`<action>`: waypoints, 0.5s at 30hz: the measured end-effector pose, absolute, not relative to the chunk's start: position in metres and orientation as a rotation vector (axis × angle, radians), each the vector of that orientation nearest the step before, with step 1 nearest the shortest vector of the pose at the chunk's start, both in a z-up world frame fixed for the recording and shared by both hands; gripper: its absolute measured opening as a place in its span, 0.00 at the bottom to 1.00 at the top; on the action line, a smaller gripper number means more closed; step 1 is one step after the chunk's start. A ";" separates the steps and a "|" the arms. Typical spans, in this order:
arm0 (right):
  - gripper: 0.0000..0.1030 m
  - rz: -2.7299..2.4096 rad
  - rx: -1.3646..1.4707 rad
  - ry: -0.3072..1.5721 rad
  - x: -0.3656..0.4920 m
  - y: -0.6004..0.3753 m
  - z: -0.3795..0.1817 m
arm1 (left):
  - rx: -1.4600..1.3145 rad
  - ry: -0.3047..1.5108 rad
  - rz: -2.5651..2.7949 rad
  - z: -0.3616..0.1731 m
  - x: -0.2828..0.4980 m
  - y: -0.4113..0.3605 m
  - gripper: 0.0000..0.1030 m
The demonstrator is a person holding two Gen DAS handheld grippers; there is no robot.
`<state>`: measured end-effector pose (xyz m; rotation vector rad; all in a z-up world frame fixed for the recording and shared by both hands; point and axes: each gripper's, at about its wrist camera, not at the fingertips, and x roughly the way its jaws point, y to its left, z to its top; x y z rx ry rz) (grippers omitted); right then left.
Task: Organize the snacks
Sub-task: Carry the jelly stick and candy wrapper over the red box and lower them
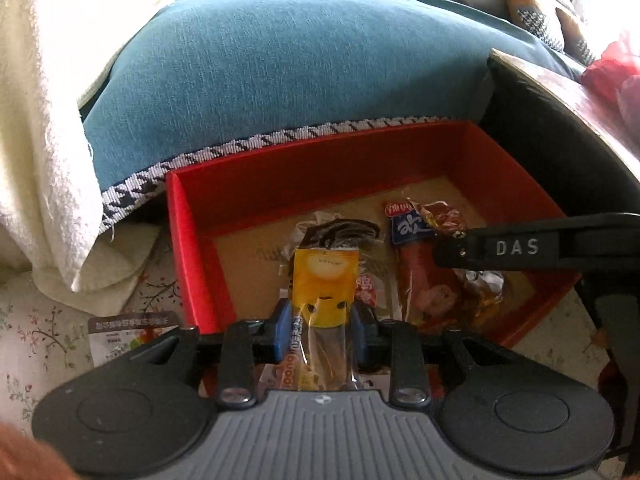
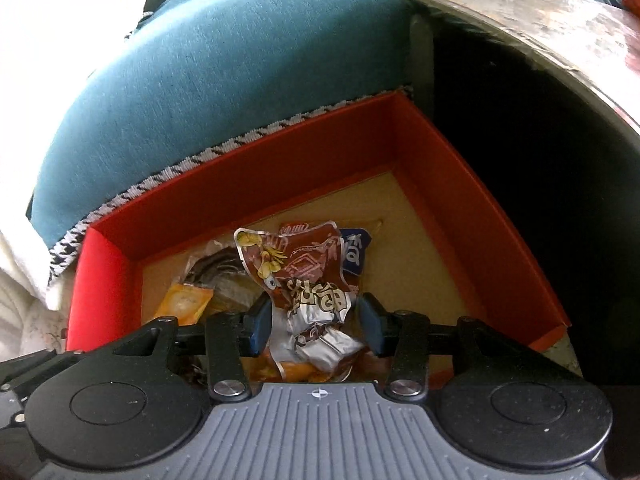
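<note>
Organizing snacks, part-way through. Several wrapped snacks already lie on the cardboard floor of the red box [image 1: 400, 148], among them a dark-striped packet [image 1: 340, 232] and a red sausage stick [image 1: 416, 264]. The left gripper [image 1: 320, 332], above the box's near wall, has its jaws closed on a yellow-topped clear sachet [image 1: 324, 280]. The right gripper [image 2: 314, 326] hangs over the box interior; its jaws flank a crumpled brown-and-silver packet [image 2: 304, 280], with a gap visible on the right side. A printed packet [image 1: 132, 332] remains outside on the floral cloth [image 1: 36, 332].
</note>
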<state>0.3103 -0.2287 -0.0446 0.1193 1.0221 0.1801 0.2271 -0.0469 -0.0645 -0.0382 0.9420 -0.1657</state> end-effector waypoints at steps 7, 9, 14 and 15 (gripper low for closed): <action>0.64 0.170 0.068 1.025 0.305 -0.226 -0.037 | -0.058 0.956 -0.162 -0.060 0.228 -0.035 0.26; 0.72 0.147 0.041 1.042 0.303 -0.225 -0.038 | -0.057 0.959 -0.161 -0.059 0.228 -0.034 0.27; 0.72 0.144 0.039 1.070 0.296 -0.228 -0.039 | 0.004 0.960 -0.165 -0.058 0.222 -0.036 0.28; 0.72 0.143 0.042 1.077 0.295 -0.228 -0.039 | 0.012 0.960 -0.171 -0.059 0.220 -0.037 0.28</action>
